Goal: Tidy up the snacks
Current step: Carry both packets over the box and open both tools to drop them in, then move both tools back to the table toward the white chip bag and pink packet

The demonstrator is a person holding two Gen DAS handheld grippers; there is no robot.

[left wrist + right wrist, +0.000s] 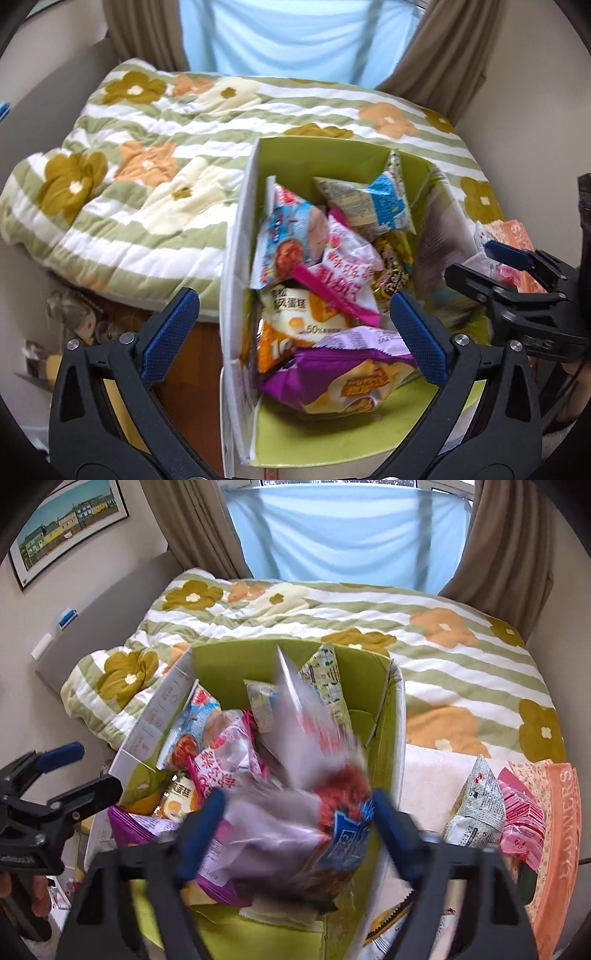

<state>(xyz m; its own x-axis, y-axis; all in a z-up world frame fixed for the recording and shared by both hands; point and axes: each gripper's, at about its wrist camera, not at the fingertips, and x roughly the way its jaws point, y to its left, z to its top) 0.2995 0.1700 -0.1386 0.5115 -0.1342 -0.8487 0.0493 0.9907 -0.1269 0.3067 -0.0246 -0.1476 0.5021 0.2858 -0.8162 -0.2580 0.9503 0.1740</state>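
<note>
While two tools point(295, 325) point(299, 834) gape, one box point(325, 155) holds snacks.

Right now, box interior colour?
Lime green inside the box, white outside; clearest in the left wrist view.

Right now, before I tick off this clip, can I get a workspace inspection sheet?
Surface: green-lined box on a floral quilt.
Job's things: purple packet, pink packet and others piled in the box; a blurred packet between the right gripper's fingers.
Clutter: grey-white pouch and pink packet on a towel marked FLOWERS.
Grippers: left gripper open, empty, above the box; right gripper wide, grasp unclear.
Cables: nothing seen.
Surroundings: brown curtains, blue sheet, framed picture.
</note>
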